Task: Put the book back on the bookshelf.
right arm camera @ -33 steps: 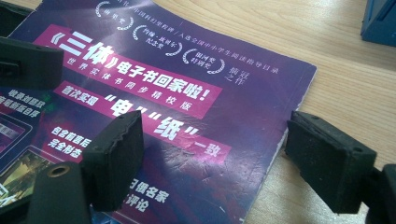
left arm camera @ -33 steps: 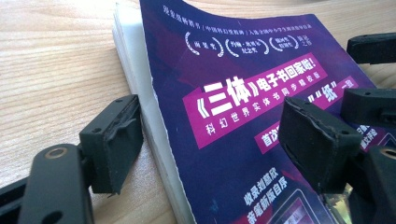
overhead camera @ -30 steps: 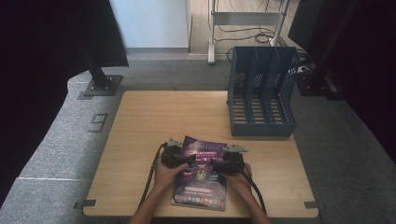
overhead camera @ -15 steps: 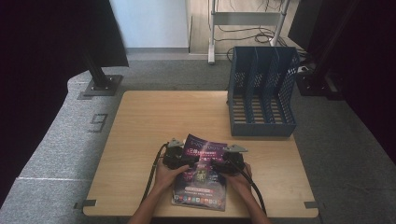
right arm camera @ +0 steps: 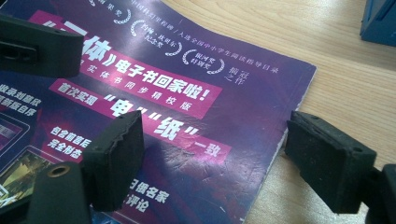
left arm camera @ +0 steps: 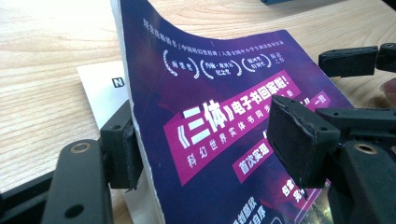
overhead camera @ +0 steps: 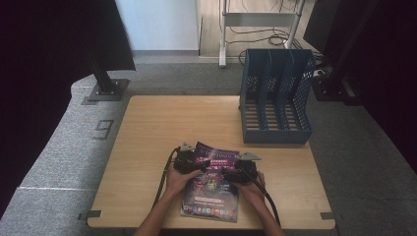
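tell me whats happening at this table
A person is working on a purple magazine lying on a wooden table, with tongs in each hand. The left tongs straddle the magazine's lifted edge and their jaws have just been closing, one pad behind the cover and one in front, not yet pinching. The right tongs stand open over the opposite edge of the cover. A blue file rack stands at the far right of the table.

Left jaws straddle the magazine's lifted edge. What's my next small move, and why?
Probably finish closing the left gripper: its jaws have just been closing, the purple magazine has its raised edge between them, one pad is behind it and the other off the cover. The right gripper stands open over the other edge.
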`<state>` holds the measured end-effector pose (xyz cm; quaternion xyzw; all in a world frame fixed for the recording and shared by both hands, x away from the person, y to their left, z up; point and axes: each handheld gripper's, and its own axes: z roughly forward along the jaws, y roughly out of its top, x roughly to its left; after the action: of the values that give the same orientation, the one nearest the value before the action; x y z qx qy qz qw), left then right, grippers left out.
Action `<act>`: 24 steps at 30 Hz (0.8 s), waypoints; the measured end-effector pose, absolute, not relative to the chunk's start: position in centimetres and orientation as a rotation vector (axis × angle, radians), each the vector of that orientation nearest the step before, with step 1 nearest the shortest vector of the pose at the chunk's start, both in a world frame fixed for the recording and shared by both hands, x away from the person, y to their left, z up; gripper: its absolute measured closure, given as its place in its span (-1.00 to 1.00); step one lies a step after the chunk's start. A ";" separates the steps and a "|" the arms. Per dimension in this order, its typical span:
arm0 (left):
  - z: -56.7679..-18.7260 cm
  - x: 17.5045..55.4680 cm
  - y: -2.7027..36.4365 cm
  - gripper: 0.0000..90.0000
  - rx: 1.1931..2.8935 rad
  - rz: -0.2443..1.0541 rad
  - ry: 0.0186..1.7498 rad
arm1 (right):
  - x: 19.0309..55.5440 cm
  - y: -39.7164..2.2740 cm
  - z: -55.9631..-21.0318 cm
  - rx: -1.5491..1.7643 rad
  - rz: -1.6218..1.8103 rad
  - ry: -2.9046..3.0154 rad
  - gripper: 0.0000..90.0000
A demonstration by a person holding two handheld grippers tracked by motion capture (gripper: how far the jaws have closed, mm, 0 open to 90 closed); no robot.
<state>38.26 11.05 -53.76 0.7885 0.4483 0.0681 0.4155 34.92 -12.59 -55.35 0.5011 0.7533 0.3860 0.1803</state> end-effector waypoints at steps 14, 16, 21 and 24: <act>-54.0 38.2 10.4 -0.27 2.014 0.254 1.132 | 34.9 -12.6 -55.4 1.416 1.090 2.127 -0.57; -54.0 38.2 10.4 -0.19 2.026 0.282 1.142 | 34.9 -12.6 -55.4 1.416 1.090 2.128 -0.57; -53.9 38.1 10.4 -0.02 2.030 0.312 1.157 | 34.9 -12.6 -55.4 1.416 1.090 2.127 -0.57; -53.7 38.0 10.5 0.05 2.011 0.287 1.120 | 34.9 -12.6 -55.4 1.417 1.090 2.127 -0.58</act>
<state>38.00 10.55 -53.68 0.7948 0.4426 0.1136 0.3994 34.93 -12.59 -55.35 0.5015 0.7530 0.3858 0.1804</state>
